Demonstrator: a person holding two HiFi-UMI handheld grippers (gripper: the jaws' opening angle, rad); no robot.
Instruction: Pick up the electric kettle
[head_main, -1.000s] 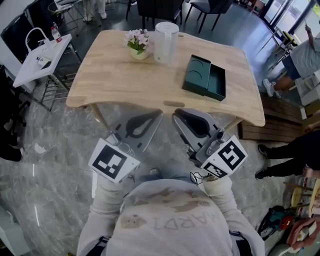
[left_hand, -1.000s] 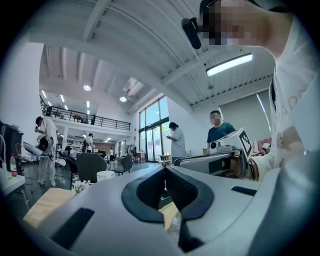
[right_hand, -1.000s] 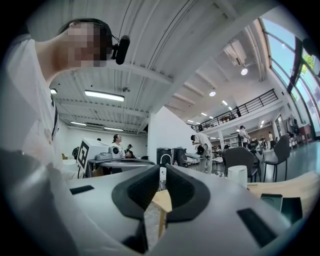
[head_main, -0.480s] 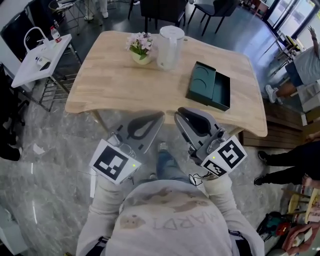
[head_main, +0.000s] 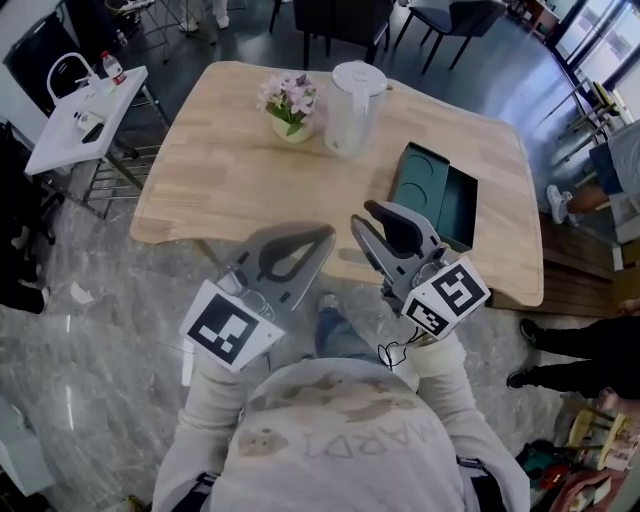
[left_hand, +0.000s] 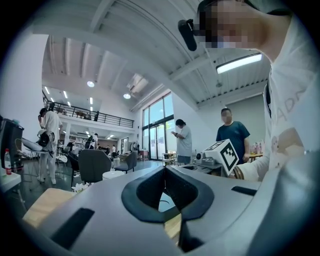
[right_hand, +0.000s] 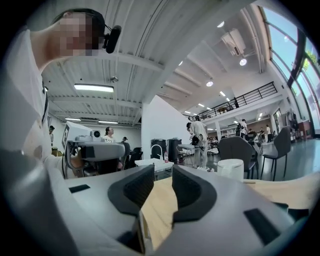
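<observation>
on the far side of the desk (head_main: 230, 170): kettle (head_main: 355, 108) stands upright, just beside the flowers (head_main: 290, 100), well apart from both grippers.
kettle look: milky white body with a round lid, taller than wide, long axis vertical. a small nub shows at its top right in the head view; i cannot tell whether that is handle or spout.
right gripper (head_main: 372, 213): at the desk's front edge, fingers opening, a clear gap between them and nothing in it.
left gripper (head_main: 325, 236): also by the front edge, fingers closed on each other, holding nothing.
direction: kettle lies ahead across the desk. in the right gripper view the kettle (right_hand: 231, 169) sits to the right of the gap, so the fingers point a little off it.
nearer hand: the right, as i judge it; it reaches further over the desk, and its fingers are the ones parting.
next move needs: a long reach forward beside the tray (head_main: 440, 195), a swing toward the kettle, and fingers lined up on the handle or spread wide for the body.
risk: flowers stand just left of the kettle, so an approach from its right side likely keeps clear of them.
</observation>
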